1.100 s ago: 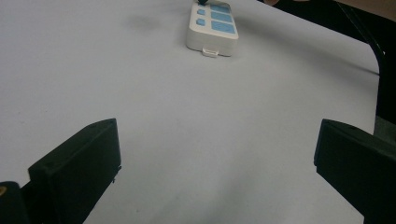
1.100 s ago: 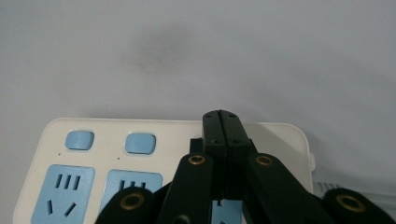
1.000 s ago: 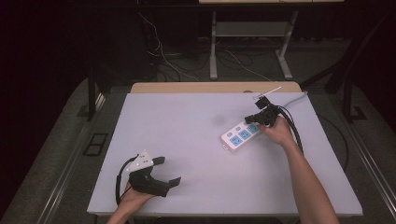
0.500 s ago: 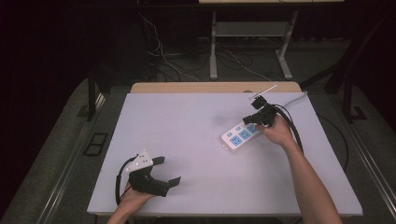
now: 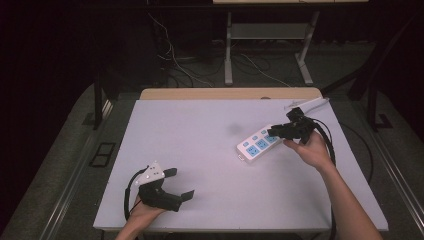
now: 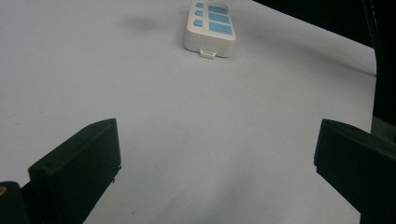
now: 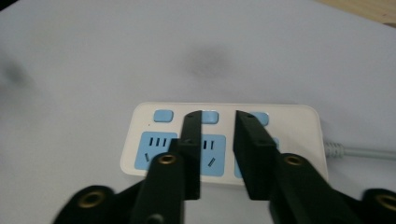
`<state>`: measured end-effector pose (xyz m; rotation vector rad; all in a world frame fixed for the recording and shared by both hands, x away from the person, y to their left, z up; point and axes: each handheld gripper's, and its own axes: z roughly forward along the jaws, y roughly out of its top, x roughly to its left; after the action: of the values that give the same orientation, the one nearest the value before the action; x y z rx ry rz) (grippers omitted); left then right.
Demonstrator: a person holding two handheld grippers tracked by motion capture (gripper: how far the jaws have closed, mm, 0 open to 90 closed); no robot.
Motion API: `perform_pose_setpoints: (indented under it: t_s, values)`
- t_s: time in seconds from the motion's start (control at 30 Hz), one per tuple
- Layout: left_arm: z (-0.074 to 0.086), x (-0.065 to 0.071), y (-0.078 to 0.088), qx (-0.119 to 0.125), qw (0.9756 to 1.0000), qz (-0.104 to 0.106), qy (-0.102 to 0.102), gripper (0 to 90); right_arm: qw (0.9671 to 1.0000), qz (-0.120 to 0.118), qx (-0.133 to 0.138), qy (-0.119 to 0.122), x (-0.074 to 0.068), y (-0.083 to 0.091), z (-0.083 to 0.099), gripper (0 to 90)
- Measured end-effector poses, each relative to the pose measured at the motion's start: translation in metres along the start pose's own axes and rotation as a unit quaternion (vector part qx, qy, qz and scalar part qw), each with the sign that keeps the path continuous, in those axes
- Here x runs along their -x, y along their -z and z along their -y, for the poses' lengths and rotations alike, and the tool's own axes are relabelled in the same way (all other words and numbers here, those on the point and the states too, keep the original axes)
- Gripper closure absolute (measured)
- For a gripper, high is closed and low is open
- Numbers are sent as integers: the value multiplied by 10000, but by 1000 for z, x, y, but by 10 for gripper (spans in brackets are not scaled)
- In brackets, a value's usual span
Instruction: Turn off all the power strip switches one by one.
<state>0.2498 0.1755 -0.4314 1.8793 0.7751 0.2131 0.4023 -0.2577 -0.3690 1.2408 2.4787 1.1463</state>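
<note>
Above the power strip [image 7: 219, 140] my right gripper [image 7: 217, 135] hovers, jaws just parted, gripping nothing; switch seemingly pressed; left gripper [image 5: 175, 187] idles open.

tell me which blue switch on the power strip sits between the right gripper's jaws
The middle switch on the power strip: the right gripper frames it, while the other two lie outside its jaws.

A pale grey table [image 5: 200, 150] carries a white power strip [image 5: 257, 145], seemingly lying flat.
</note>
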Motion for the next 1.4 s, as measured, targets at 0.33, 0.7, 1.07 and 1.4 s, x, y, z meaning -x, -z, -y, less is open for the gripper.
perform_pose_setpoints:
  t_s: [0.33,0.7,1.07,1.4]
  values:
    - [0,2,-1,-7,10000,15,3,0,9980,59,485,-393,-8,29,29,276]
    - [0,2,-1,7,10000,5,-2,0,9966,-125,693,-417,-26,49,56,5]
    - [0,2,-1,-1,10000,8,4,0,9956,-311,768,-432,-41,55,92,5]
    - [0,2,-1,-3,10000,-1,-7,0,9937,-348,896,-580,-49,57,130,5]
